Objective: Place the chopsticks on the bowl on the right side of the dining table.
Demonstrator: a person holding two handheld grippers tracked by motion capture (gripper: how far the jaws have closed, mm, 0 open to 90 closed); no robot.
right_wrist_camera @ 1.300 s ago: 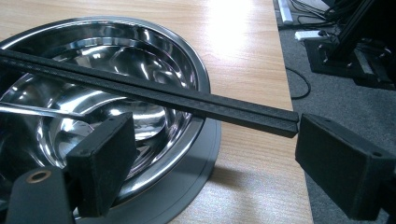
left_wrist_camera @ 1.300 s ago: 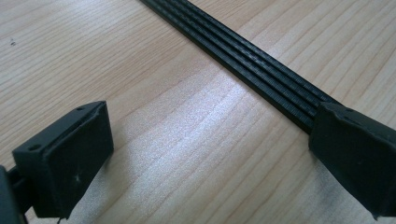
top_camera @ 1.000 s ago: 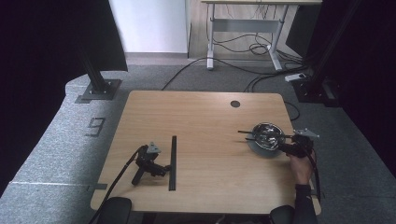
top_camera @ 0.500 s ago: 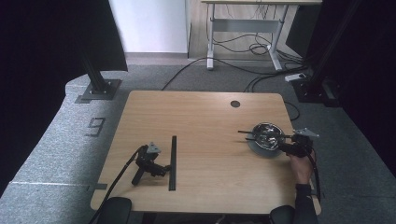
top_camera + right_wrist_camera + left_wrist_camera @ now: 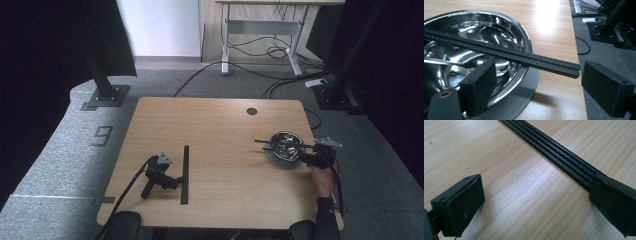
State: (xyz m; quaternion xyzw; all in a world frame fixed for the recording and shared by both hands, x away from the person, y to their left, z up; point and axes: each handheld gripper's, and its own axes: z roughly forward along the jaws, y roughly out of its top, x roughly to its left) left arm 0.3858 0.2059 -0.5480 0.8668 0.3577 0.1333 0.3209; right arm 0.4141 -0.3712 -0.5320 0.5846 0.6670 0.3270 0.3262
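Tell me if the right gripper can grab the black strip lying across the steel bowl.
Probably yes. The right gripper stands open with the black strip's end between its jaws, above the steel bowl's rim, and nothing blocks it.

- In the right gripper view the steel bowl [image 5: 486, 37] runs off the left edge, and 1 black jaw covers part of its near rim.
- The black strip [image 5: 506, 56] across the bowl is cut off at the left edge too — its far end can't be seen.
- In the left gripper view the long black bar [image 5: 554, 150] leaves the top edge and passes behind 1 jaw.
- In the high view the bowl's contents are too small to tell.
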